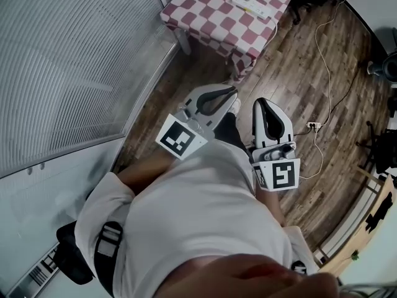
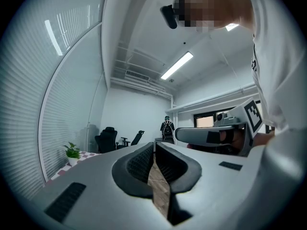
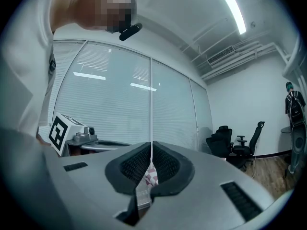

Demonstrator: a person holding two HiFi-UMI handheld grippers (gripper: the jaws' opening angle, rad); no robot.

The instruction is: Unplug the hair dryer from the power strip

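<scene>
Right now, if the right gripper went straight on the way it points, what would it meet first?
Most likely the checkered table: its cloth shows in line with the shut jaws of the right gripper. Before it the way looks free, though depth is hard to judge.

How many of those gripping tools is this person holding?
2. The left hand-held gripper is out in front of the person's waist. The right hand-held gripper is beside it, not touching. Both point toward the checkered table, jaws shut and empty. No others show.
</scene>
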